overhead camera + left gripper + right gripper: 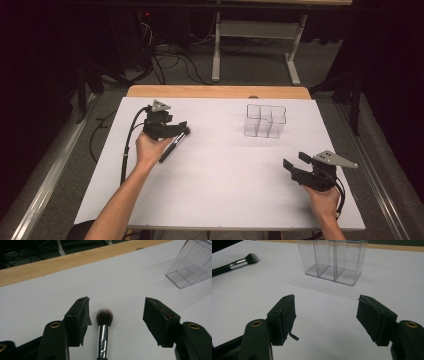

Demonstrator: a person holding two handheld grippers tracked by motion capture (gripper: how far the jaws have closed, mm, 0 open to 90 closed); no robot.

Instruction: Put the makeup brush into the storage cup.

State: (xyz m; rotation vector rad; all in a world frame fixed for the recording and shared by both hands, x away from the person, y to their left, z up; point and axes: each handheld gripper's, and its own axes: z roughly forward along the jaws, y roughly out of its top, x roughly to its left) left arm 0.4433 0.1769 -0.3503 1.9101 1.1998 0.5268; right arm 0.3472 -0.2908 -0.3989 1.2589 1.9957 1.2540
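Bright overhead light on white table (220,165); dark surroundings; soft shadows; gripper views slightly blurred.

The table (225,170) wore a matt white sheet with bare pale wood along its far edge. The organizer (333,260) was clear glossy plastic. The brush (103,332) had soft dark bristles and a shiny metal ferrule. Jaw pads looked matt black, rubbery and frayed.

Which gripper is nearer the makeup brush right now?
Left. The left gripper sits over the makeup brush, open, with the bristle head between its jaws. The right gripper is across the table, open, beyond the clear organizer.
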